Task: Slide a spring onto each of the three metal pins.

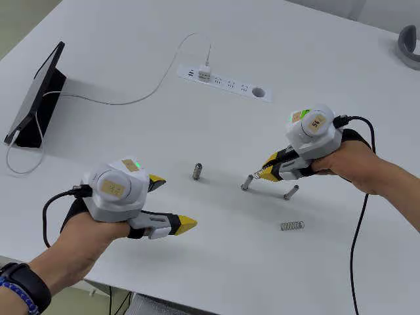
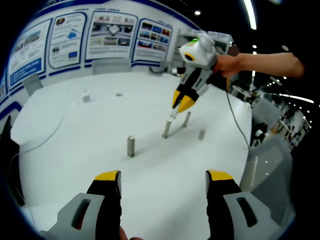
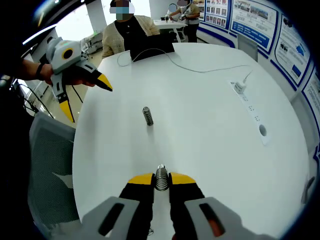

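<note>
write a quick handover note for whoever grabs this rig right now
Left hand-held gripper: open, empty, above the table.
Right hand-held gripper: shut on a spring, whose free end is at the top of the middle pin.
Done: left pin carries a spring.
Left: seat the held spring, then put the loose spring on the bare right pin.

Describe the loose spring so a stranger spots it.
On the white table, find the right gripper. Beside it stands a bare pin; nearer the person lies the loose spring, the only one flat, not on a pin.
</note>
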`<state>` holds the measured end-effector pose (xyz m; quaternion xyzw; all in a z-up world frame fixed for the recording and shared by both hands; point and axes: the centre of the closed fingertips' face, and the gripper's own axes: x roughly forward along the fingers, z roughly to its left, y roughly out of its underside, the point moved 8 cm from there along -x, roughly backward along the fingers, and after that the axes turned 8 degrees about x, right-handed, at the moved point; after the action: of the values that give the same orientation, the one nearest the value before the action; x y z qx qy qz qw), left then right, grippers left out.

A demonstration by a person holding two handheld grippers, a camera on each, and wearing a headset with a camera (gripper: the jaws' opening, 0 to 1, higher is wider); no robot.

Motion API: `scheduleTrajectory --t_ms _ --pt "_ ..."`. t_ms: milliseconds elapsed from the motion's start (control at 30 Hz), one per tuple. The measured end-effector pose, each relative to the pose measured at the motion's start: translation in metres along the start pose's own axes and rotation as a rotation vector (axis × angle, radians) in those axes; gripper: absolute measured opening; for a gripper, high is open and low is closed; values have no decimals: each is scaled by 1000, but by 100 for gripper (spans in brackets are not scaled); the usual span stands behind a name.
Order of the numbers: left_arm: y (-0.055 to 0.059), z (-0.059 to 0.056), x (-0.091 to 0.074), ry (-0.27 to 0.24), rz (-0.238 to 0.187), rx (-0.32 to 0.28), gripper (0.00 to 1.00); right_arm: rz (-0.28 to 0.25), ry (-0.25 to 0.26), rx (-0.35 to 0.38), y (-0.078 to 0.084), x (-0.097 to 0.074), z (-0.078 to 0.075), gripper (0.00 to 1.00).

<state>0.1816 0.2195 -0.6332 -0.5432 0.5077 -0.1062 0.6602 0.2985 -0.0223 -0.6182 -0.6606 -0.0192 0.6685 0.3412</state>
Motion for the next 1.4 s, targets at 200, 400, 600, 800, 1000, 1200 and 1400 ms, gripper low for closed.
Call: scheduleTrajectory --t_ms 200,400,600,800,1000,1200,1400 --pt "-2 2 -2 -7 -7 -6 73 14 -6 -8 -2 5 1 13" --pt "0 3 -3 -9 -6 -13 73 20 -12 -13 -2 10 0 13" --pt "2 4 -5 -13 -5 -19 73 22 -18 -17 -4 12 0 13" --pt "1 5 -5 -15 -7 -22 72 33 -21 -27 -5 16 2 13" --pt "1 4 -5 -14 -9 -23 72 46 -22 -43 -6 22 2 13" --pt "1 6 -6 -17 -10 -27 72 53 -22 -57 -9 25 3 13" --pt "2 7 -8 -23 -10 -32 71 73 -18 -80 -6 33 4 13"
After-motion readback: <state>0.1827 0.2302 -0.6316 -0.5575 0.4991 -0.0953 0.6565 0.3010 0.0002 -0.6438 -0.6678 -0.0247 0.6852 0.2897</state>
